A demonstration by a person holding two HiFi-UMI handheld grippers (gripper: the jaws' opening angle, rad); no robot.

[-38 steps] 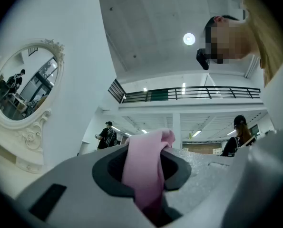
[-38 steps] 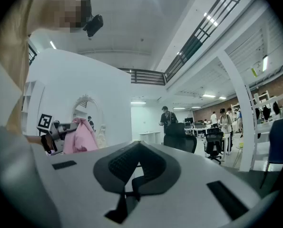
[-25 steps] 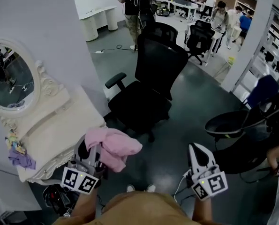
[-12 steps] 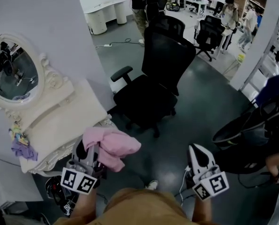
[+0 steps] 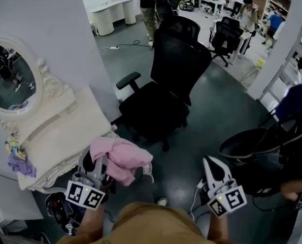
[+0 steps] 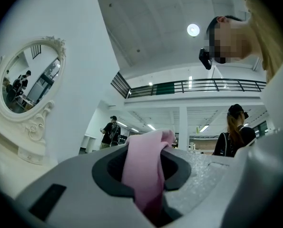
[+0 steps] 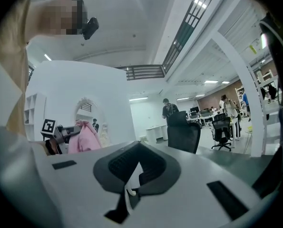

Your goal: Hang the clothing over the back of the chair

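Clothing (image 5: 121, 159) — pinched in left gripper (image 5: 96, 166); right gripper (image 5: 213, 166) — closed, empty

**One side loaded, the other bare**

Holds the left gripper (image 5: 96, 161) low on the left, tipped slightly upward, jaws clamped on a fold of pink clothing (image 5: 121, 159) that bunches over the tips. Carries the right gripper (image 5: 215, 168) level on the right, well apart from the other, jaws together with nothing between. Keeps both marker cubes facing up. Reaches both forearms forward from either side of the torso.
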